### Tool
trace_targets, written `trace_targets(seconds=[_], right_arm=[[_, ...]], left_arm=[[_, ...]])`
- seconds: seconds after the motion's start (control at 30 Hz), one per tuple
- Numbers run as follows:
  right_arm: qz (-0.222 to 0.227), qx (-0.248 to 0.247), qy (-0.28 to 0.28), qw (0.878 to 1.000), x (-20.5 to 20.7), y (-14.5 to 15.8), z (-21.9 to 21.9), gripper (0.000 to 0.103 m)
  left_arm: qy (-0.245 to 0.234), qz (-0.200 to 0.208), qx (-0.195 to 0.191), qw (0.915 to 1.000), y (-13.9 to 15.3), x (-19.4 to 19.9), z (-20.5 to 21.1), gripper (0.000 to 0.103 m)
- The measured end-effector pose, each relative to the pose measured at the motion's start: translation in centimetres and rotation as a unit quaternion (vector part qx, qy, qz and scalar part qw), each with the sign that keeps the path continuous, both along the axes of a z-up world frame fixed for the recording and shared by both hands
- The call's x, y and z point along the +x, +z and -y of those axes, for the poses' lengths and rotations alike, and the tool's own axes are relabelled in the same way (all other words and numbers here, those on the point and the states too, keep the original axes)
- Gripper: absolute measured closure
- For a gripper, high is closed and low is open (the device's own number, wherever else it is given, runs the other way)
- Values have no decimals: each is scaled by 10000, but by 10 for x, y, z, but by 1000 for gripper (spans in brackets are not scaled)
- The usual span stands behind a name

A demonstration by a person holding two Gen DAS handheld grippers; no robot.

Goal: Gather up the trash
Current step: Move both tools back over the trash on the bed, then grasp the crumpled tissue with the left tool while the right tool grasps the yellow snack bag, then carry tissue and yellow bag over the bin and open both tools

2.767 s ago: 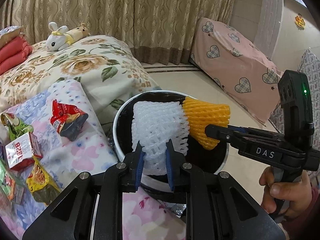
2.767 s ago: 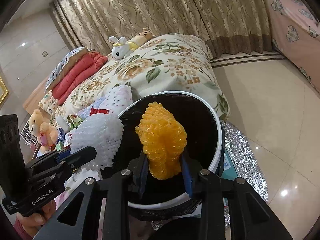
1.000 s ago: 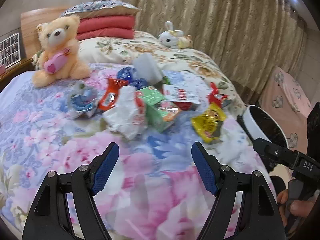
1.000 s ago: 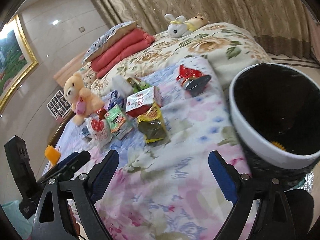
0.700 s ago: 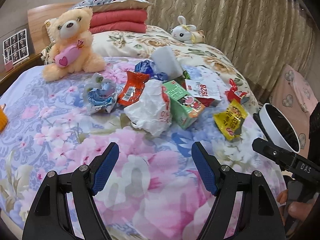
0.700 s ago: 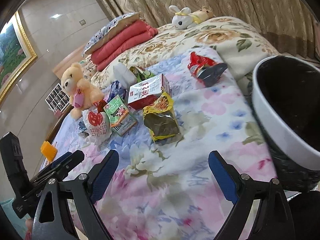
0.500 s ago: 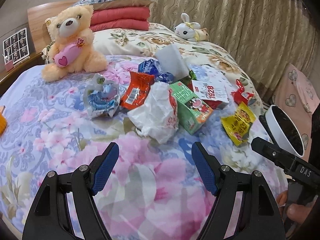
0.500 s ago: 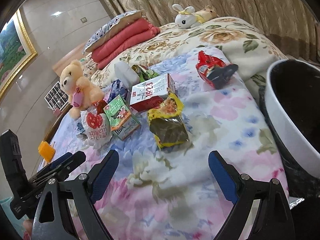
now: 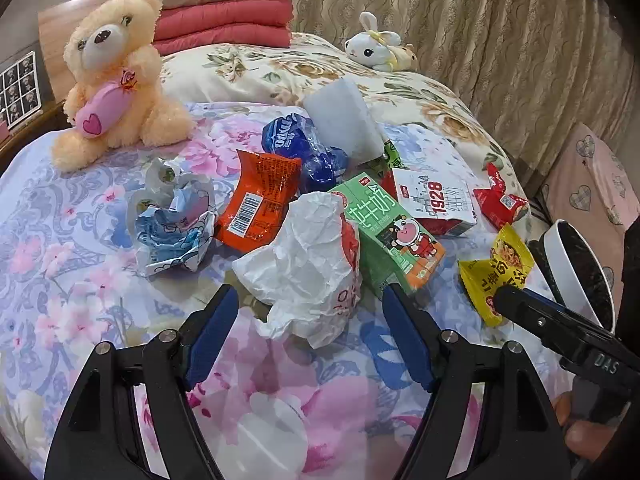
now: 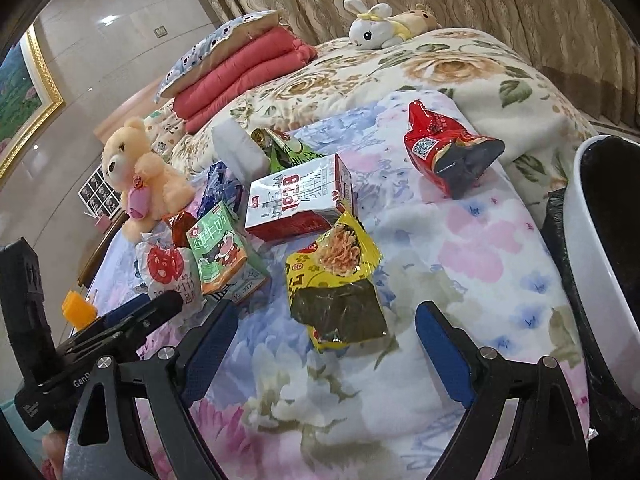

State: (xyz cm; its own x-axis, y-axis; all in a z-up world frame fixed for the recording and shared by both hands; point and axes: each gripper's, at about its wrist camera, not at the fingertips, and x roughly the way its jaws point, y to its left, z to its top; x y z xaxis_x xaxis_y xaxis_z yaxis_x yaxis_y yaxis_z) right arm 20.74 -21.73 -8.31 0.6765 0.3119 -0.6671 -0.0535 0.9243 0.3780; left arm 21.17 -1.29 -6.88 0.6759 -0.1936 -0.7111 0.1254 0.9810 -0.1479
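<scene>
left gripper (image 9: 310,334): jaws narrowing, nothing gripped
white paper wrapper (image 9: 306,262): light, crumpled; pinch middle
right gripper (image 10: 324,344): jaws narrowing, nothing gripped
yellow snack bag (image 10: 334,276): slippery; pinch edge

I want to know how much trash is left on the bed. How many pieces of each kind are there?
Snack wrappers and packets: 5 (orange, blue, red, yellow, green)
Milk cartons: 2 (green, white 1928)
Crumpled bags or paper: 2 (white, blue-white)
White foam block: 1
Total: 10
</scene>
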Motion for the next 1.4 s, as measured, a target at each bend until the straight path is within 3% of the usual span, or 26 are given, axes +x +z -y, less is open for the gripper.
trace_targets(seconds=[0.03,0.07,0.1,0.13,0.33,0.6,1.4], right_arm=[[-10,-12,5,10000,1,-1,-1,28],[-23,-35,13,10000,2,-1,-1,36],[-55,-71,26,10000,3,-2,-2,53],[-74,-82,43,9999,3,-3,-3,70],[91,-20,123,9999,-11,0,0,84],[173,76,150,9997,-35,7,12,87],[587,46,-320,9978,-96,43,73,87]], left_arm=[[-30,-29,-47,10000,-1,1,0,50],[-77,-93,-111,9999,-2,3,0,58],[-102,-121,-148,9998,-3,4,-1,69],[-137,-120,-201,9996,-3,3,-2,73],[-269,23,-226,9994,3,-16,-1,78],[-620,-31,-418,9972,6,-43,15,78],[-1740,139,-303,9842,36,-69,110,78]])
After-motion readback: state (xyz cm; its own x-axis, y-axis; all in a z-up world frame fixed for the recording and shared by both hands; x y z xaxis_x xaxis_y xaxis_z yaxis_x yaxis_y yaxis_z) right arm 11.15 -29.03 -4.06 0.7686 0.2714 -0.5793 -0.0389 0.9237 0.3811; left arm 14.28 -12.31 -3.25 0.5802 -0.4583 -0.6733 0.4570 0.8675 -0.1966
